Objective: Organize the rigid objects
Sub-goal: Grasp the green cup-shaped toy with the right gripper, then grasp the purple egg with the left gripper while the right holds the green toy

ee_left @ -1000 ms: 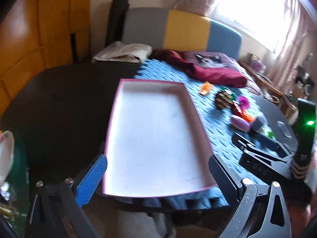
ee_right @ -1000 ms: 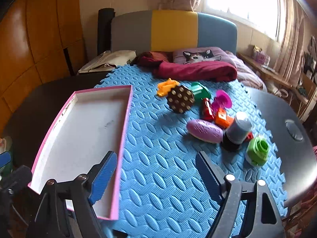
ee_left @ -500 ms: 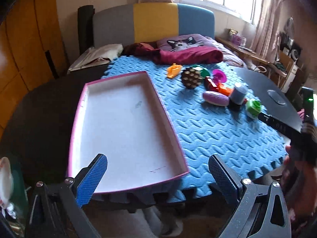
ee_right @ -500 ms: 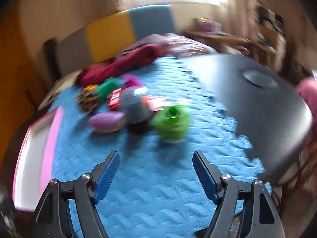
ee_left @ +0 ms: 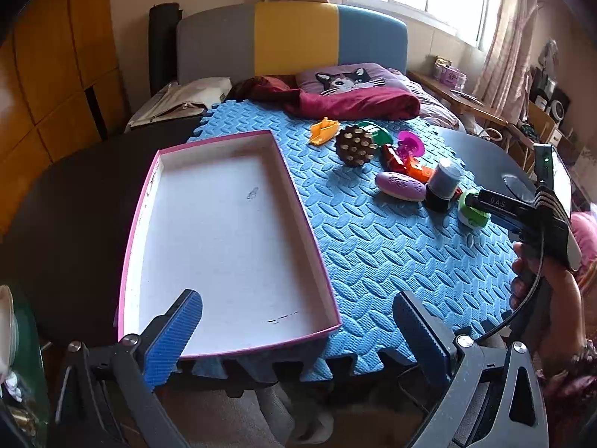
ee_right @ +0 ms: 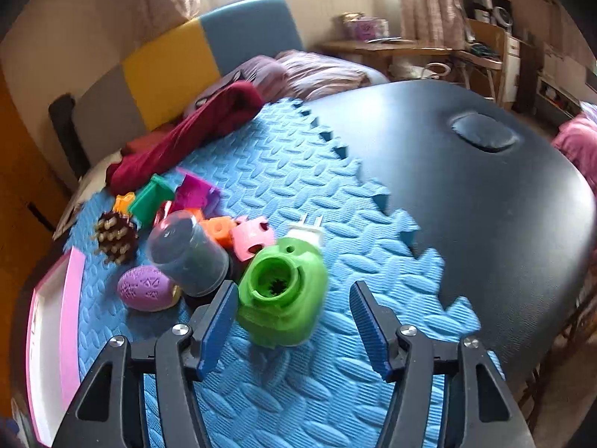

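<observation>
A green plug-in device (ee_right: 283,291) with white prongs lies on the blue foam mat (ee_right: 298,171), between the jaws of my right gripper (ee_right: 294,321). The jaws are closing; the left pad is at its side and the right pad still stands clear of it. In the left wrist view the right gripper (ee_left: 479,203) reaches over the same green device (ee_left: 472,220). My left gripper (ee_left: 298,330) hangs open with nothing between its fingers, at the near end of the pink-rimmed white box (ee_left: 317,257).
Beside the green device lie a dark jar (ee_right: 190,254), a purple egg (ee_right: 145,287), pink (ee_right: 252,237) and orange (ee_right: 220,229) blocks and a brown spiky ball (ee_right: 115,237). A maroon cloth (ee_right: 186,138) lies behind. Bare black tabletop (ee_right: 466,194) extends right. A person's hand (ee_left: 548,291) holds the right gripper.
My right gripper swung from the box side over to the toy pile, came up to the green device and narrowed its jaws. The left view shifted, then held still.
</observation>
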Demonstrator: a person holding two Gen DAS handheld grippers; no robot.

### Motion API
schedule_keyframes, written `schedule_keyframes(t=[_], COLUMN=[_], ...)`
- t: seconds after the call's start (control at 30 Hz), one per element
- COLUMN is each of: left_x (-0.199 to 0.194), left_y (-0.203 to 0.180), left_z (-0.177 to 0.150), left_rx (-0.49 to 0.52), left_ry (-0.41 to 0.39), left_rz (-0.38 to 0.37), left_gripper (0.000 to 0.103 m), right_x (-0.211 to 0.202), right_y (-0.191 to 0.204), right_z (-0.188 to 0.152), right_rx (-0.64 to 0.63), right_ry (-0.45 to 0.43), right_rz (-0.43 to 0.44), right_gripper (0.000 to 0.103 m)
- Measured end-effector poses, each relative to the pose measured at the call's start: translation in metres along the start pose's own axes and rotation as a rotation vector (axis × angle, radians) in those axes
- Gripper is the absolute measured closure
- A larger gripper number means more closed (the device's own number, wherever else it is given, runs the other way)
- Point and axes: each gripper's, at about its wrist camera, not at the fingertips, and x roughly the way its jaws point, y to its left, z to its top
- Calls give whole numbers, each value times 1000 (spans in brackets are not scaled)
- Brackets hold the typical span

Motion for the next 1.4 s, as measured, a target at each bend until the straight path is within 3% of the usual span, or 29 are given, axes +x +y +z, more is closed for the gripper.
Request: schedule_keyframes(t=[0.17, 0.4, 0.6, 0.8, 0.93, 1.03, 1.23, 1.33, 1.4], left_x=[7, 15, 31, 57, 89, 115, 161, 178, 178], left_y=[3, -9, -26, -77, -106, -123, -142, -143, -140], left_z=[3, 16, 43, 79, 106, 121, 126, 119, 114], left_rx=[-31, 13, 39, 200, 323, 409, 542, 552, 518], left_ry=[24, 46, 46, 22, 24, 26, 60, 111, 160], left_rz=[-25, -41, -118, -135, -180, -169, -176, -237, -329], left_gripper=[0, 0, 0, 0, 0, 0, 0, 4, 7], right_x=[14, 15, 9, 8, 8, 11, 11, 11, 11], right_y=[9, 2, -11, -18, -19, -22, -24, -25, -25], right_z=[-1, -4, -7, -12, -17, -19, -21, -21, -22], right_rx=[-39, -74, -115, -135, -149, -148, -142, -135, -136], right_ry=[35, 0, -6, -51, -97, -94, -108, -112, -114], right_rz=[-13, -10, 22, 64, 81, 99, 115, 123, 123], right_gripper=[39, 46, 48, 48, 48, 49, 49, 49, 49])
